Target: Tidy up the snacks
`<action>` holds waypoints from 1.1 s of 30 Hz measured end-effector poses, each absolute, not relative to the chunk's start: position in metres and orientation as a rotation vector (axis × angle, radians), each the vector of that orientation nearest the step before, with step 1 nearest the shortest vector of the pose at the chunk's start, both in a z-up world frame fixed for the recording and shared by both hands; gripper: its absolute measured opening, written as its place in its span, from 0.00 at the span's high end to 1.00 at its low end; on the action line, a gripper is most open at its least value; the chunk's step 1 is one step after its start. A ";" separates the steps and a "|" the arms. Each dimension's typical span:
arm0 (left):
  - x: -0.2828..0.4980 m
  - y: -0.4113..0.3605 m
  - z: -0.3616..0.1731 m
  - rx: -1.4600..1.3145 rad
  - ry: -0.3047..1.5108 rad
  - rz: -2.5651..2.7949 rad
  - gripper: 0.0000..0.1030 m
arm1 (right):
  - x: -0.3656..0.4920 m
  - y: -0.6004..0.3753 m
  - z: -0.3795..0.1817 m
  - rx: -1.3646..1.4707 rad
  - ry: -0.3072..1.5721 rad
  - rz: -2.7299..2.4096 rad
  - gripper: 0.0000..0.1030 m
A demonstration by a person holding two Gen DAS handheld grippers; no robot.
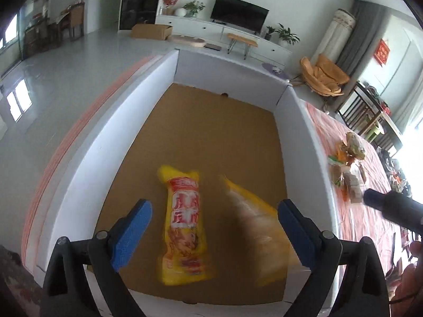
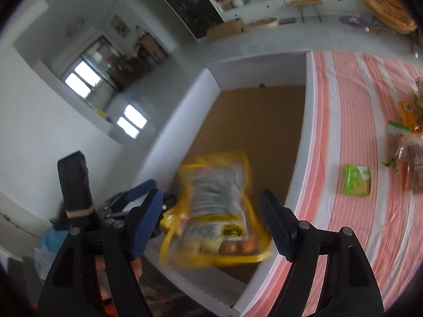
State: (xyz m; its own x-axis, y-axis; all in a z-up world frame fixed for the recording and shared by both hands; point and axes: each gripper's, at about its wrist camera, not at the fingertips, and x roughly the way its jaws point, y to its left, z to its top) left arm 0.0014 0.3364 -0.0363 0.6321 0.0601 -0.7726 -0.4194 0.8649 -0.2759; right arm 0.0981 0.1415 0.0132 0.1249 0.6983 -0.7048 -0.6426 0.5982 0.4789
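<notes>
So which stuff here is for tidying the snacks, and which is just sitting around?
For the job:
- two yellow snack bags
- white box they lie in
- green packet on the striped cloth
- brown snack pile
- left gripper, right gripper, both open

Just lying about:
- TV
- cardboard carton
- orange chair
- potted plants

We're in a home here, a living room by the look of it: a TV (image 1: 240,13) sits on a long white cabinet (image 1: 224,30) with potted plants (image 1: 286,35) and red flowers (image 1: 170,1) along it. A small wooden bench (image 1: 242,41) stands on the pale glossy floor (image 1: 66,60), a cushioned rattan chair (image 1: 323,75) waits in the corner, and grey curtains (image 1: 362,31) hang by the window. Close in, a striped pink tablecloth (image 2: 351,121) covers the table, and a dining area (image 2: 119,60) shows through a doorway.
</notes>
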 end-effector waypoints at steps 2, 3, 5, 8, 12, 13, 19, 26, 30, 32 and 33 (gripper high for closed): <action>-0.001 0.328 -0.033 -0.463 0.814 0.289 0.07 | 0.099 0.123 0.015 0.060 1.022 0.948 0.23; -0.001 0.320 -0.030 -0.458 0.791 0.280 0.07 | 0.101 0.111 0.014 0.058 1.005 0.915 0.23; 0.005 0.293 -0.020 -0.437 0.746 0.225 0.07 | 0.111 0.078 0.007 0.062 0.966 0.824 0.23; 0.012 0.246 0.001 -0.401 0.715 0.108 0.06 | 0.129 0.006 -0.015 0.072 0.914 0.610 0.23; 0.042 0.147 0.008 -0.333 0.749 -0.161 0.00 | 0.148 -0.093 -0.070 0.088 0.935 0.250 0.23; 0.048 0.121 0.003 -0.307 0.777 -0.227 0.00 | 0.151 -0.118 -0.085 0.096 0.938 0.160 0.23; 0.106 0.008 -0.071 -0.127 0.939 -0.377 0.01 | 0.149 -0.205 -0.108 0.137 0.921 -0.049 0.23; 0.150 -0.009 -0.121 0.005 0.919 -0.196 0.01 | 0.129 -0.210 -0.102 0.099 0.885 -0.039 0.23; 0.160 -0.004 -0.141 0.032 0.918 -0.155 0.01 | 0.147 -0.203 -0.110 0.070 0.920 -0.036 0.22; 0.165 -0.004 -0.146 0.034 0.932 -0.153 0.02 | 0.156 -0.199 -0.115 0.010 0.920 -0.057 0.18; 0.165 -0.004 -0.146 0.036 0.932 -0.155 0.02 | 0.160 -0.199 -0.115 0.007 0.912 -0.050 0.17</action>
State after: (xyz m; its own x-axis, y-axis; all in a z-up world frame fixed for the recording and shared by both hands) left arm 0.1654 -0.0035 -0.1462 0.5856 -0.1177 -0.8020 0.1490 0.9882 -0.0362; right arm 0.1603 -0.1986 -0.1146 0.6115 -0.0402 -0.7902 0.0461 0.9988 -0.0152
